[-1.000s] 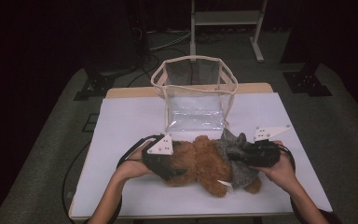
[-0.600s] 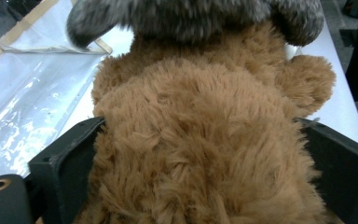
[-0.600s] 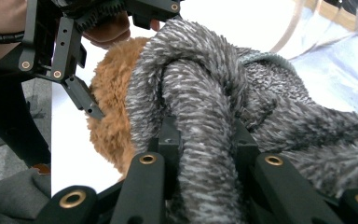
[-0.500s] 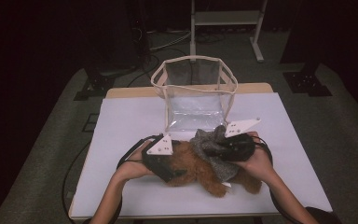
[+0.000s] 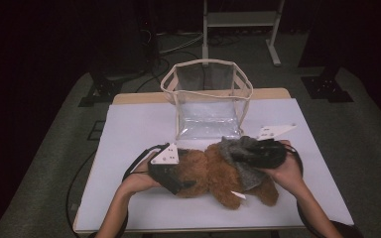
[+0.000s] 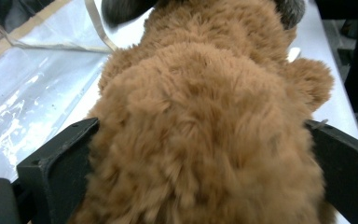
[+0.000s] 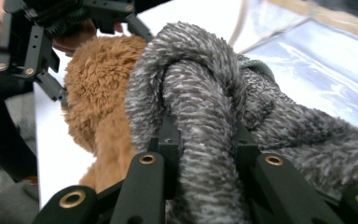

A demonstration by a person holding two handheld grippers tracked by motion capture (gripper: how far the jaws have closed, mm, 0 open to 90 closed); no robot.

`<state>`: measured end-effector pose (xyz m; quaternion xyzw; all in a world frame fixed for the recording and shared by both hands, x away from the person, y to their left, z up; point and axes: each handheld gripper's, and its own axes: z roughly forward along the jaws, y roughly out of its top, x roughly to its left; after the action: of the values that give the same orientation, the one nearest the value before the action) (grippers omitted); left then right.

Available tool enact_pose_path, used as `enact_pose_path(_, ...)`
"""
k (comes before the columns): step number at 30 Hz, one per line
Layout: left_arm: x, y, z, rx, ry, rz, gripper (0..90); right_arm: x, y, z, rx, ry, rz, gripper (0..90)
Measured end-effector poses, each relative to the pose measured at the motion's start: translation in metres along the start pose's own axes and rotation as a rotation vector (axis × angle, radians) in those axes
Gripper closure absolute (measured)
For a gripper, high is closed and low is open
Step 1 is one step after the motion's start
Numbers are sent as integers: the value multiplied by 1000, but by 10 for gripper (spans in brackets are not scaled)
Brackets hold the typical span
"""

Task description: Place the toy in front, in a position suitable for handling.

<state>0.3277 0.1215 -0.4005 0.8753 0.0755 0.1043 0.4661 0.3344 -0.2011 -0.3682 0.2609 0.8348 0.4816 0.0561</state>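
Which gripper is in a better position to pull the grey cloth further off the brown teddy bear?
Right. The right gripper already pinches the grey cloth; the left gripper clamps the teddy bear, steadying it.

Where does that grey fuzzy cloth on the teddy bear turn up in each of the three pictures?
High view: the grey cloth lies right of centre, over the brown teddy bear.
Left gripper view: a dark grey bit sits at the top edge, beyond the bear.
Right gripper view: it runs through the centre, between the black jaws.
Shared landmark: the clear bag.
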Motion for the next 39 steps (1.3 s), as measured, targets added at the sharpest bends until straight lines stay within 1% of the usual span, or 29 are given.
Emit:
enact_pose_path(1, 0, 0, 1, -4, 2, -4, 4, 3, 3, 5, 7, 3, -8, 718)
enact_pose_path(3, 0, -1, 1, -15, 4, -5, 4, 8, 10, 19, 14, 29, -21, 719)
enact_pose_path(6, 0, -2, 2, -19, 5, -9, 4, 19, 21, 38, 31, 49, -53, 714)
enact_pose_path(8, -1, -2, 2, -15, 8, -7, 4, 25, 24, 47, 45, 47, -73, 709)
enact_pose_path(9, -1, -2, 1, -17, 8, -6, 4, 26, 25, 48, 50, 38, -86, 708)
enact_pose_path(12, -2, -1, 1, -22, 15, -2, 4, 23, 24, 42, 41, 27, -79, 711)
enact_pose_path(15, -4, 0, 1, -17, 22, 6, 4, 15, 21, 26, 19, -14, -47, 714)
enact_pose_path(16, -4, 0, 1, -18, 22, 6, 4, 11, 19, 19, 10, -35, -32, 715)
enact_pose_path(17, -4, -1, 1, -22, 22, 3, 4, 8, 18, 14, 8, -51, -26, 715)
enact_pose_path(18, -4, -1, 1, -24, 22, 2, 4, 3, 15, 7, 9, -83, -15, 715)
enact_pose_path(19, -4, -1, 1, -22, 23, 4, 4, -2, 12, 2, 3, -103, 2, 715)
enact_pose_path(21, -4, 0, 0, -17, 24, 10, 4, -11, 6, -8, -7, -114, 40, 715)
enact_pose_path(23, -4, 1, -1, -18, 27, 12, 4, -20, 0, -16, 0, -130, 66, 713)
enact_pose_path(25, -3, 2, -4, -24, 27, 11, 5, -26, -6, -21, -10, -119, 95, 711)
enact_pose_path(26, -2, 2, -7, -33, 28, 4, 5, -28, -8, -21, -9, -114, 101, 709)
enact_pose_path(28, -1, 2, -11, -42, 34, -2, 7, -27, -7, -21, -10, -110, 95, 710)
enact_pose_path(30, 0, 1, -14, -55, 25, -1, 46, -22, -5, -20, -16, -104, 82, 711)
enact_pose_path(32, 1, 0, -14, -51, 23, -1, 55, -16, -1, -19, -23, -85, 69, 711)
enact_pose_path(35, 1, -1, -12, -42, 26, -13, 67, -4, 4, -17, -27, -51, 27, 707)
enact_pose_path(36, 2, -1, -12, -41, 27, -18, 67, 0, 5, -16, -25, -46, 12, 706)
enact_pose_path(38, 3, -2, -12, -38, 31, -30, 67, 4, 4, -17, -17, -59, -11, 704)
enact_pose_path(39, 3, -2, -13, -37, 31, -33, 67, 4, 3, -18, -16, -62, -7, 703)
